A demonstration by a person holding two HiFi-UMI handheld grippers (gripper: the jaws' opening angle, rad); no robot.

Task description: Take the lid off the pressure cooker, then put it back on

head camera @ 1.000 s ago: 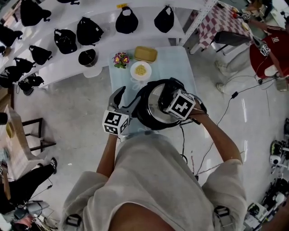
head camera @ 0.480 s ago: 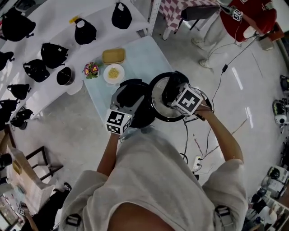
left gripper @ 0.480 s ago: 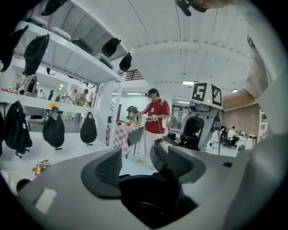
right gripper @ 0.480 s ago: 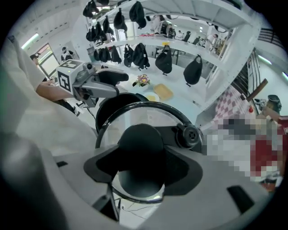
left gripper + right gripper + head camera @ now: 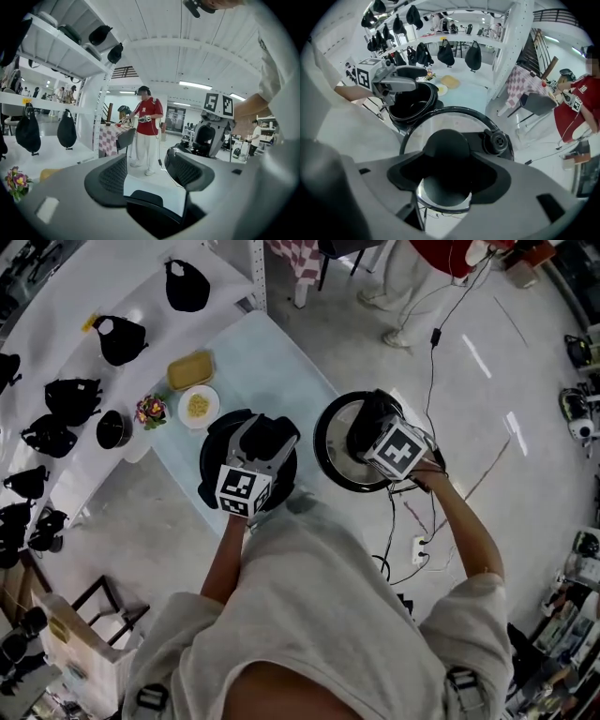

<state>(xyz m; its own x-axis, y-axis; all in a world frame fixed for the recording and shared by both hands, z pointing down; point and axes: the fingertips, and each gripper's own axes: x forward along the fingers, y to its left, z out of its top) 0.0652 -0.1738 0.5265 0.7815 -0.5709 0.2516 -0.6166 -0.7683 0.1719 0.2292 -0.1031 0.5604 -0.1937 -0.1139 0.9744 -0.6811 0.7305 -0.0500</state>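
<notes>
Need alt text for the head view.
Seen from above, a person's right gripper holds the pressure cooker lid by its knob, lifted off and to the right of the open pot on a pale blue table. The left gripper sits at the pot's rim.

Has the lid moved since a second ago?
Yes. The lid, seated on the cooker pot then, now hangs to its right in the right gripper.
</notes>
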